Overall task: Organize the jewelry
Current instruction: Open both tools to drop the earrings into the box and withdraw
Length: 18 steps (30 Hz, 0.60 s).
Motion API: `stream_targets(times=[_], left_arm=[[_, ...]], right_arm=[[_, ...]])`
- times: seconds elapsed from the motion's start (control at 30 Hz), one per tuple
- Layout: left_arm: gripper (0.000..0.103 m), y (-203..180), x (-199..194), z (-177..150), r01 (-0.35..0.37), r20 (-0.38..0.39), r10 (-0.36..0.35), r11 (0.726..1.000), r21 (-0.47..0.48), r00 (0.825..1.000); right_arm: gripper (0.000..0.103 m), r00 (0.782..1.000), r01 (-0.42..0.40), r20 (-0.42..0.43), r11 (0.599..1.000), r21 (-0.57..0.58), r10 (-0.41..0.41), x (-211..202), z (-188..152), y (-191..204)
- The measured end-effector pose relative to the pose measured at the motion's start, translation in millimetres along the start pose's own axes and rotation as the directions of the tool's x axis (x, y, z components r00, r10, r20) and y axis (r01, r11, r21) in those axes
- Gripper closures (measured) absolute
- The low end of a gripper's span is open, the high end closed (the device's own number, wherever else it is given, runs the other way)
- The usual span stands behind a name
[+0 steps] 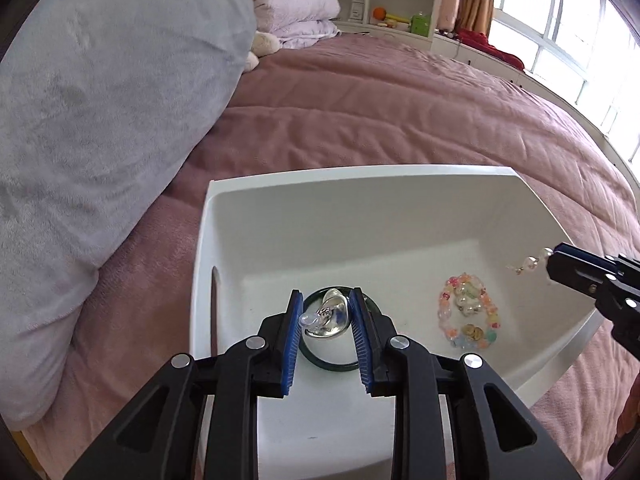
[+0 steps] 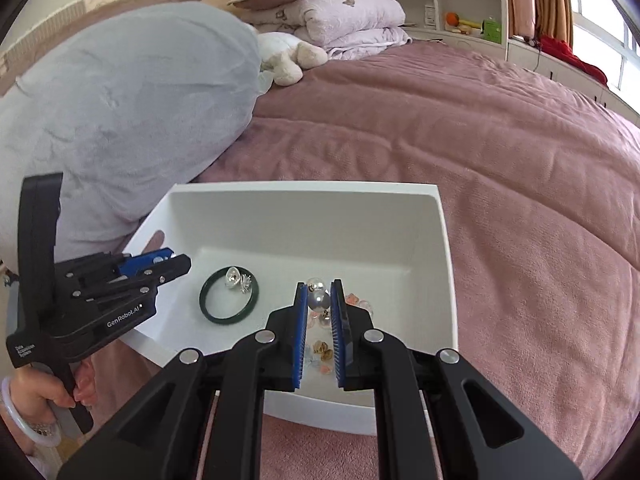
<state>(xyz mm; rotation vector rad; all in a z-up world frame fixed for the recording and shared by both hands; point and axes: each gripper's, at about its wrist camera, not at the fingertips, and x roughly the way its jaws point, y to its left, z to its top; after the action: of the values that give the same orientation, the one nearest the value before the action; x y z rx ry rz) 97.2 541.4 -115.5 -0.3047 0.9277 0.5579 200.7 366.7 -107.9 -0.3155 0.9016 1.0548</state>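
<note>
Each matte black plastic gripper [image 1: 326, 332] carries two fingers faced with ribbed blue pads [image 1: 291, 350] and joined by linkage arms with round silver rivets [image 1: 256, 343]. The left gripper [image 2: 176, 262] bears white "GenRobot.AI" lettering on its side and a smaller label, too small to read. The hand [image 2: 48, 394] on its handle wears a pale, translucent bangle [image 2: 18, 416], possibly jade.

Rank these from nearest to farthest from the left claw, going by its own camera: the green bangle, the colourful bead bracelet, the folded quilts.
1. Green bangle: just below the left claw, on the white bin's floor.
2. Colourful bead bracelet: to the right, in the same bin.
3. Folded quilts: far back on the bed.
</note>
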Motion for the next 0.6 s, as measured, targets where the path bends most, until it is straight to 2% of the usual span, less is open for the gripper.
stream_targets(times=[0.13,0.17,0.2,0.23,0.27,0.37,0.47,0.53,0.6], left_arm=[[0.072,-4.8,-2.3,1.1,0.0,0.016,0.0,1.0,-0.013,1.0],[0.063,-5.6,-4.6,1.8,-0.01,0.027,0.011,1.0,-0.014,1.0],[0.056,-7.0,-7.7,2.6,-0.02,0.043,0.021,1.0,-0.012,0.999],[0.042,-8.1,-10.1,3.6,-0.03,0.055,0.03,1.0,-0.01,0.998],[0.037,-10.3,-13.9,4.2,-0.043,0.072,0.043,0.999,-0.003,0.996],[0.035,-16.9,-23.7,5.5,-0.052,0.093,0.049,0.998,0.025,0.994],[0.024,-20.4,-39.4,5.1,-0.057,0.127,0.052,0.998,0.037,0.991],[0.017,-21.2,-53.4,3.7,-0.058,0.161,0.052,0.998,0.035,0.986],[0.016,-22.2,-67.5,1.2,-0.056,0.189,0.049,0.998,0.035,0.981]], right_arm=[[0.088,1.0,0.011,0.006,1.0,-0.017,-0.011,4.8,-6.6,6.7],[0.083,1.0,0.017,0.005,1.0,-0.017,-0.017,6.2,-5.8,8.0],[0.076,1.0,0.025,0.004,0.999,-0.02,-0.025,6.7,-6.1,10.0],[0.054,0.999,0.038,0.006,0.999,-0.027,-0.038,6.0,-6.5,12.1],[0.036,0.998,0.059,0.016,0.998,-0.035,-0.059,4.2,-6.6,14.5],[0.032,0.994,0.094,0.058,0.994,-0.057,-0.091,-4.3,-7.7,18.2],[0.019,0.993,0.101,0.06,0.993,-0.06,-0.097,-13.2,-8.2,16.9],[0.016,0.99,0.114,0.087,0.991,-0.071,-0.108,-24.0,-9.3,17.5],[0.013,0.988,0.125,0.108,0.988,-0.094,-0.115,-34.6,-11.6,19.7]])
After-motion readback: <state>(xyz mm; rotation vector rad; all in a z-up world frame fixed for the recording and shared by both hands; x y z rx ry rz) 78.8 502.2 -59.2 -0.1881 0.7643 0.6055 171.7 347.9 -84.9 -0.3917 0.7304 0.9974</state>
